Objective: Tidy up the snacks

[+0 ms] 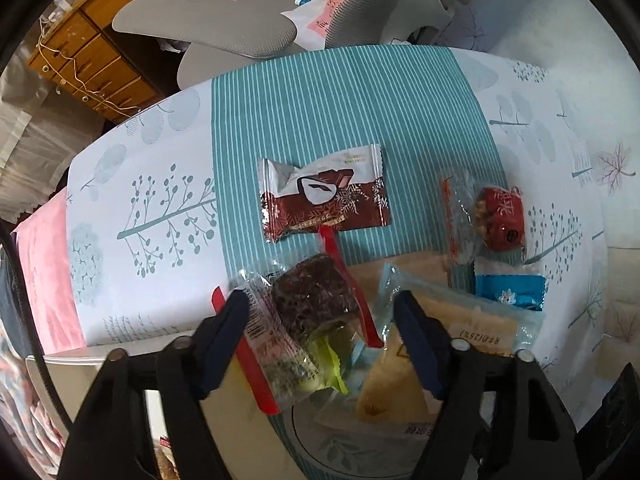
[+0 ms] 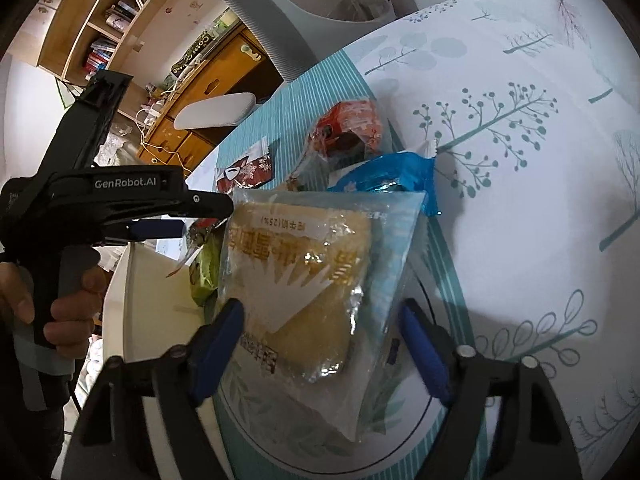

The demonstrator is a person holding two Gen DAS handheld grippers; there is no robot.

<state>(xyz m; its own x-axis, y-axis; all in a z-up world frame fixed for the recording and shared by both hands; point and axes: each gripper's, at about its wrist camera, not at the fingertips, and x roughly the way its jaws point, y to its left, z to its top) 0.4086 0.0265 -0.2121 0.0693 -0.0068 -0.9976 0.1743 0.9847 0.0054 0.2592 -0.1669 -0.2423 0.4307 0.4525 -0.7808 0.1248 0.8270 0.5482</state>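
My left gripper (image 1: 322,312) is open around a clear packet holding a dark brown cake (image 1: 316,300) with red edges, over a white tray (image 1: 120,384). A pale yellow bread packet (image 1: 460,332) lies to its right. My right gripper (image 2: 320,320) is open with that yellow bread packet (image 2: 312,280) between its fingers, over a round plate (image 2: 304,456). On the teal striped cloth lie a red and white chocolate wrapper (image 1: 324,196), a red walnut-date packet (image 1: 496,220) and a blue candy packet (image 1: 510,292). The left gripper (image 2: 192,216) shows in the right wrist view.
The table (image 1: 140,200) has a white tree-print cloth with a teal striped band. A grey office chair (image 1: 240,36) stands behind the far edge, with wooden drawers (image 1: 88,64) beyond. A green wrapper (image 2: 204,272) lies in the white tray (image 2: 152,304).
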